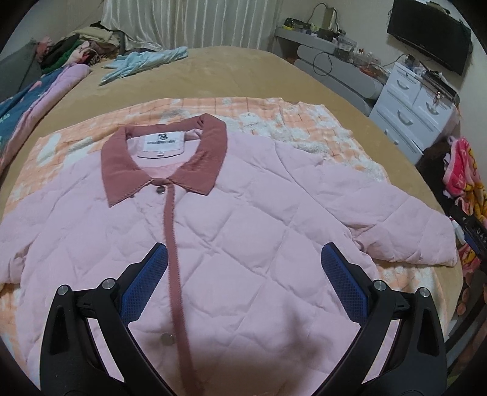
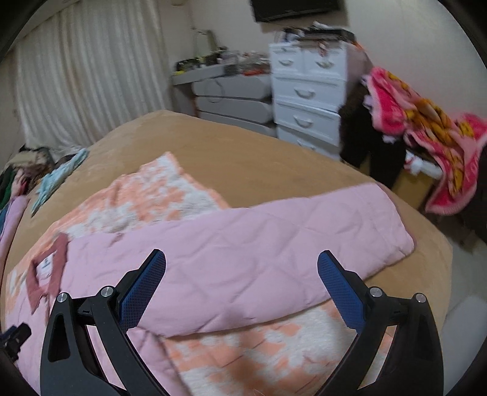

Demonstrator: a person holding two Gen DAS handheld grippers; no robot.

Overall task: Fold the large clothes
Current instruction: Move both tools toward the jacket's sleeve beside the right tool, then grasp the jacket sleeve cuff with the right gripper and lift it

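While the left wrist camera looks down, the left gripper (image 1: 243,259) hangs spread wide above the chest of the pink quilted jacket (image 1: 243,231), its blue pads (image 1: 146,283) clear of the fabric and grasping nothing. That jacket lies face up and buttoned on an orange-and-white blanket (image 1: 258,112), which covers a tan bedspread (image 1: 243,73). Its dusty-rose collar (image 1: 121,170) points away, one sleeve (image 1: 411,231) stretches out toward the bed's edge, and a light blue garment (image 1: 143,62) sits far off near the curtain (image 1: 188,21).

Over to the right wrist view, slightly blurred: the right gripper (image 2: 242,265) is also released, fingers wide apart, hovering over that same sleeve (image 2: 304,228), which runs out to the bed's edge. White drawers (image 2: 307,100) stand beyond, beside a bright pink patterned blanket (image 2: 426,134).
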